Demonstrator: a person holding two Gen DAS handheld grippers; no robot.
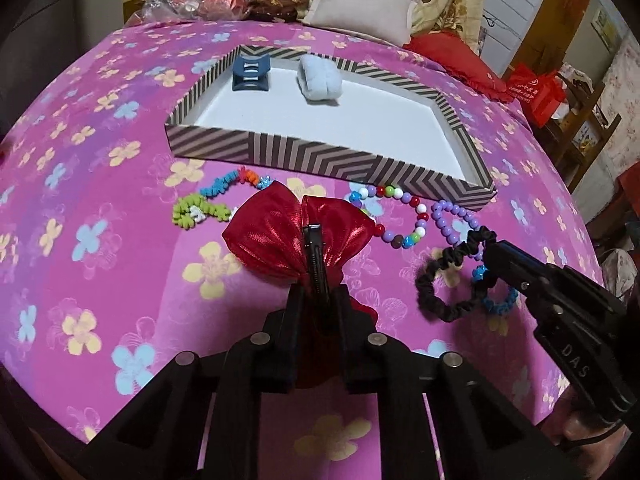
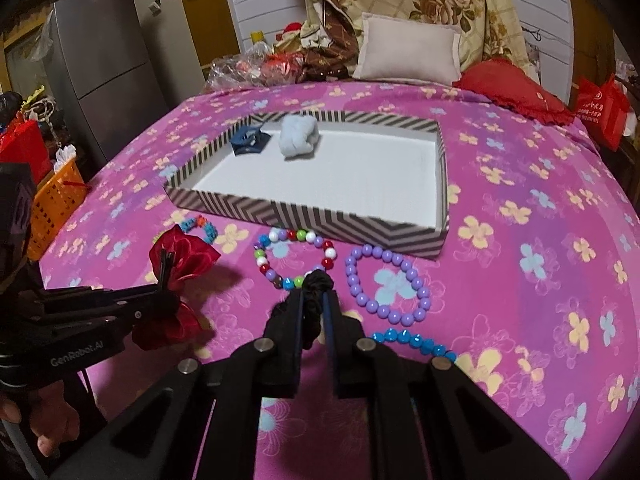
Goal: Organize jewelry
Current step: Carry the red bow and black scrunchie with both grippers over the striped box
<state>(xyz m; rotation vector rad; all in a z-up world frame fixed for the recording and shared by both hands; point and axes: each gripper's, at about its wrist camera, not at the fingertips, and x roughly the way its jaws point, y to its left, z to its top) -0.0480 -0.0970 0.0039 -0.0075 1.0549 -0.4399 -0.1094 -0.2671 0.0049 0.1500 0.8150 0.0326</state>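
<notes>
Holding 1 red bow (image 1: 298, 236) and 1 black scrunchie (image 1: 452, 276).

Striped tray (image 2: 443, 184) floor mostly open

Both tools, left (image 1: 316, 292) and right (image 2: 316, 300), clamped, angled downward.

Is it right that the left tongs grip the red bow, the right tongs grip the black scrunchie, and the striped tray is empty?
Not empty: the left wrist view shows a blue claw clip and a pale blue scrunchie in the tray. The bow and black scrunchie grips are right.
</notes>
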